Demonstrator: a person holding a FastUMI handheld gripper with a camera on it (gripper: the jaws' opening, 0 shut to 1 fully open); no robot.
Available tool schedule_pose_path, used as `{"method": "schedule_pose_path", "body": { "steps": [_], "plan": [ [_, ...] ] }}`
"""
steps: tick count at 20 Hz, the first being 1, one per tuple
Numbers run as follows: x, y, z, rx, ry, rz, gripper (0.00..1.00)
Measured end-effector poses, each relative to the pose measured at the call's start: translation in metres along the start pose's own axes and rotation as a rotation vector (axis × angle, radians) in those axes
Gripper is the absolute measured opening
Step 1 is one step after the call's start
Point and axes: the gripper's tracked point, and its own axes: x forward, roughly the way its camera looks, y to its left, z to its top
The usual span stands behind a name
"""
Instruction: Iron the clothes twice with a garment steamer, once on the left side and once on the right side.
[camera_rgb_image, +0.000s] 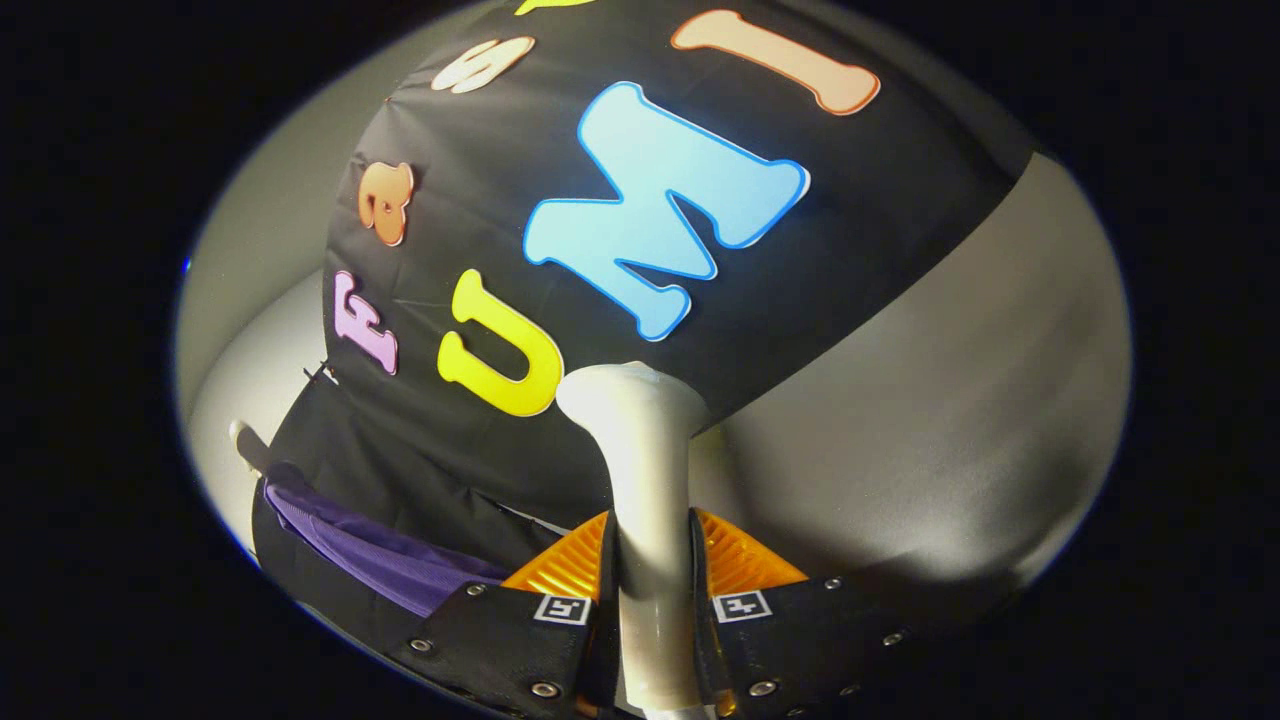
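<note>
**Steamer clamped in gripper**

Gripper (648, 575) fingers are closed on the white garment steamer (640, 470), pressing its handle from both sides; its head rises just ahead of them. Purple clothes (370, 550) hang left of the fingers, against the black booth wall (480, 180).

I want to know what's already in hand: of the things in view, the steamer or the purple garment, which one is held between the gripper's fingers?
The steamer: the gripper is shut on its pale handle, both fingers pressing it. The purple garment lies apart, off to the side, untouched.
</note>
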Motion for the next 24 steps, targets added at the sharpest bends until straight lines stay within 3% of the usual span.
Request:
{"method": "schedule_pose_path", "body": {
  "steps": [10,24],
  "plan": [
    [-0.062,0.046,-0.053,-0.061,-0.150,0.021,0.30],
    [-0.154,0.181,-0.108,-0.395,-0.436,0.058,0.29]
  ]
}}
